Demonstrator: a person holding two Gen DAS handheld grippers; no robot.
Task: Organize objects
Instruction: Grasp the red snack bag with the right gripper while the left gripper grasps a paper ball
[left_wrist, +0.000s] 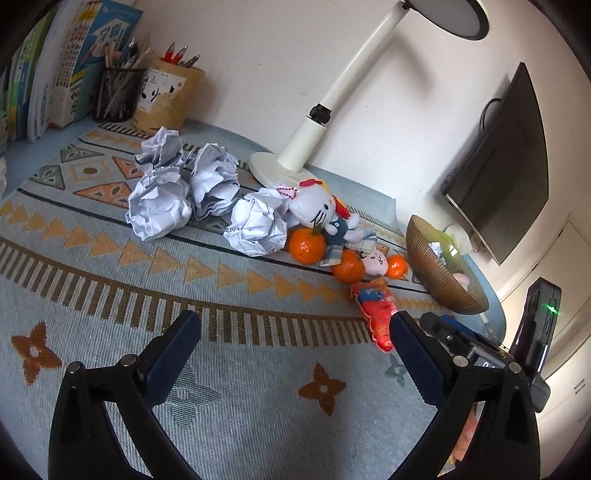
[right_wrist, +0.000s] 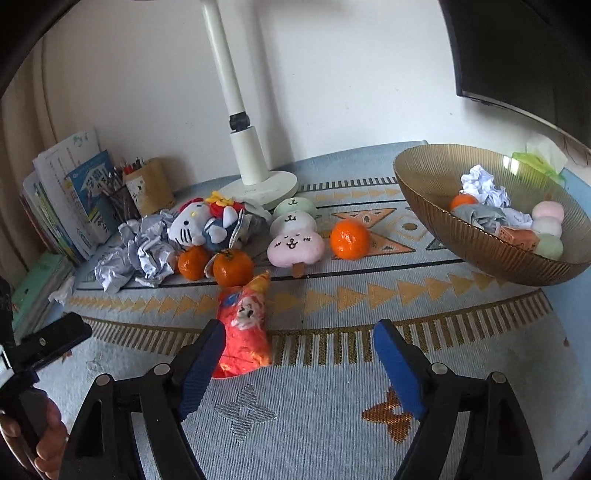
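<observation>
on desk, both tools gaping empty: right tool (right_wrist: 299, 365) nearing red plush (right_wrist: 243, 328); centering fingers before closing seems wise.

Lamp head (left_wrist: 448, 14) cut off above.

A red toy (right_wrist: 243, 328) is lying lengthwise on the patterned cloth. Behind it, three oranges (right_wrist: 349, 239) are sitting around a white cat plush (right_wrist: 207, 223) and a pink bunny plush (right_wrist: 295, 242). Crumpled papers (left_wrist: 177, 192) are piling up on the left. A ribbed bowl (right_wrist: 461, 240) is holding paper, an orange and pastel balls.
</observation>
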